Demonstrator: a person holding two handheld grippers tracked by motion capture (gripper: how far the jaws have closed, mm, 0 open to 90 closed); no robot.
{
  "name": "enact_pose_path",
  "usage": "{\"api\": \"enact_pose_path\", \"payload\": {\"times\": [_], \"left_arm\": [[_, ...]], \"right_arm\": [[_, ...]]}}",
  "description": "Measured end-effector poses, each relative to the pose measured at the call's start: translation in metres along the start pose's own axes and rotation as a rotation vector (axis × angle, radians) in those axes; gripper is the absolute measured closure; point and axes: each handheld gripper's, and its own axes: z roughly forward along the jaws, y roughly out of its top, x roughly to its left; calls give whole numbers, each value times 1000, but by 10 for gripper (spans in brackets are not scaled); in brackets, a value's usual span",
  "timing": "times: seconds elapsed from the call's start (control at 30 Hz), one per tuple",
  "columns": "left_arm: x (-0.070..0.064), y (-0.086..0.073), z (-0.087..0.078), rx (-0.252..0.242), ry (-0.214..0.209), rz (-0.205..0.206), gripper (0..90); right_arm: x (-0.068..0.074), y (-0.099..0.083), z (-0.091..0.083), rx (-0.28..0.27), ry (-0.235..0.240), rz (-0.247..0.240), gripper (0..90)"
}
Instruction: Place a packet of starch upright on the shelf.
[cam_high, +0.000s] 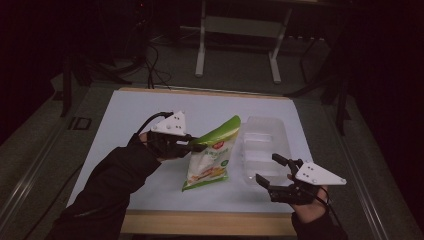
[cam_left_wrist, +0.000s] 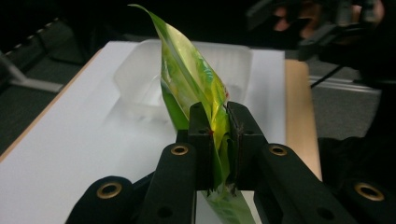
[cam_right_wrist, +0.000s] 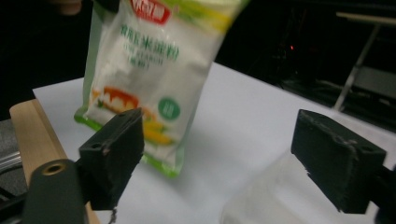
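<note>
Left tongs (cam_high: 196, 145) pinching top edge of starch bag (cam_high: 210, 162); right tongs (cam_high: 268, 172) spread wide, holding nothing.

Bag hangs from the left tongs over the white table (cam_high: 125, 125), its bottom edge at or just above the surface, can't tell which. In the left gripper view the bag's green top seal (cam_left_wrist: 187, 79) sticks up past the pressed-together tongs (cam_left_wrist: 219, 135). Clear plastic container (cam_high: 262, 145) sits just right of the bag. Right tongs are near the container's front edge, apart from the bag; in the right gripper view the bag (cam_right_wrist: 154, 79) is beyond the spread tongs (cam_right_wrist: 224, 140), toward their left side.
</note>
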Motion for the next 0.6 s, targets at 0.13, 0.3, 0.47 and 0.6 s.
{"api": "enact_pose_path", "payload": {"times": [0.13,0.3,0.47,0.6], "left_arm": [[-7,8,-1,-17,-23,24,820],[-12,14,-2,-32,-31,53,820],[-14,19,-4,-56,-66,60,820],[-15,21,-4,-68,-64,68,820]], "right_arm": [[-3,19,9,9,84,-7,215],[-8,35,29,50,149,-4,203],[-13,46,57,95,217,-9,157],[-16,48,68,112,271,-7,158]]}}
